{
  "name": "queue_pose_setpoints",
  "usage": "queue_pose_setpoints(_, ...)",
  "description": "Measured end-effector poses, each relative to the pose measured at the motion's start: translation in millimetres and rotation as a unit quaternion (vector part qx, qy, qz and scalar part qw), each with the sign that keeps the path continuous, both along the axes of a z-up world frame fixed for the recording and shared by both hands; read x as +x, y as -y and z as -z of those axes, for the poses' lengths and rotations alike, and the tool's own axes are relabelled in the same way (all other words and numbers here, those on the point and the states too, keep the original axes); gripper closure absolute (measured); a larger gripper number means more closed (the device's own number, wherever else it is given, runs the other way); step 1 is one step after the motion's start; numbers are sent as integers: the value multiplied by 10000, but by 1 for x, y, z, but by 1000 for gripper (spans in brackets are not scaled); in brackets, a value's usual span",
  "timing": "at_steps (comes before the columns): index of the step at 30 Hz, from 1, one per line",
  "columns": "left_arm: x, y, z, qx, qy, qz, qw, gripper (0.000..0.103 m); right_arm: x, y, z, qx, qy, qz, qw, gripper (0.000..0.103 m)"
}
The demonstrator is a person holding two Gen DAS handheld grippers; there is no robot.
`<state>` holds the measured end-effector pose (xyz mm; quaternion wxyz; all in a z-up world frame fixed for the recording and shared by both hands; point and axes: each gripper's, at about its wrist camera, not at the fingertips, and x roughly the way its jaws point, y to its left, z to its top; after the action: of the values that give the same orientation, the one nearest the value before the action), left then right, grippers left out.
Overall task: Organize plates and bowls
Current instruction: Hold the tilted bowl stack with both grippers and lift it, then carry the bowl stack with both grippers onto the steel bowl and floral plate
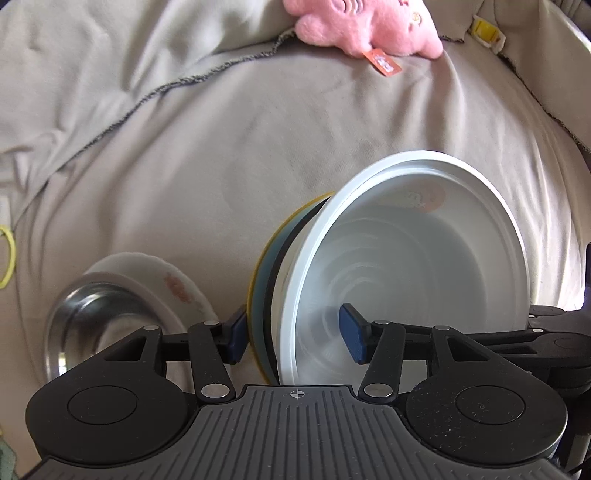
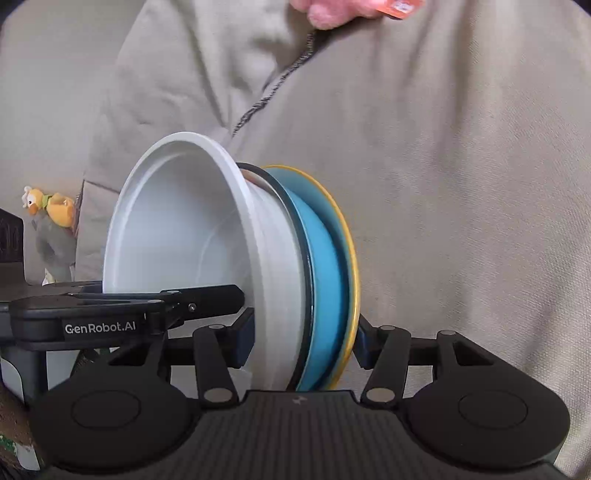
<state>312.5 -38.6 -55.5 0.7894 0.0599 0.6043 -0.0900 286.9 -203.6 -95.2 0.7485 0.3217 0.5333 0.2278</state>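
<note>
A white bowl (image 1: 424, 258) nested against a blue plate with a yellow rim (image 1: 263, 280) stands on edge above the beige blanket (image 1: 184, 166), its hollow facing right in the left wrist view. The left gripper (image 1: 295, 336) straddles the stack's lower edge, one blue pad against the plate's back and the other inside the bowl near its wall; whether that pad presses the bowl is unclear. From the other side, the right gripper (image 2: 304, 339) spans the same stack, partly open, one pad at the bowl (image 2: 177, 236) and one behind the plate (image 2: 325, 280); whether its pads press cannot be made out. Left of the stack, a steel bowl (image 1: 88, 325) sits on a white patterned plate (image 1: 173, 288) on the blanket. Farther off lie a pink plush toy (image 1: 369, 26) and, in the right wrist view, a small yellow plush figure (image 2: 55, 206).
</note>
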Motion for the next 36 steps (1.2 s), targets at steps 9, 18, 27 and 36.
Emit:
queue_pose_setpoints(9, -13, -55, -57, 159, 311, -269, 9990, 47, 4, -47, -43, 65, 304, -482, 9984, 50)
queue_pose_setpoints(18, -43, -169, -57, -335, 465, -1096, 9923, 48, 19, -149, -75, -268, 493, -1278, 9902, 50)
queue_pose_setpoints(27, -56, -250, 12, -1331, 21, -1542, 9790, 49, 17, -228, -46, -1299, 51, -1750, 9760, 50)
queue_pose_setpoints(36, -59, -246, 22, -1361, 203, -1447, 9799, 49, 20, -227, -40, -1393, -83, -1749, 9747, 50)
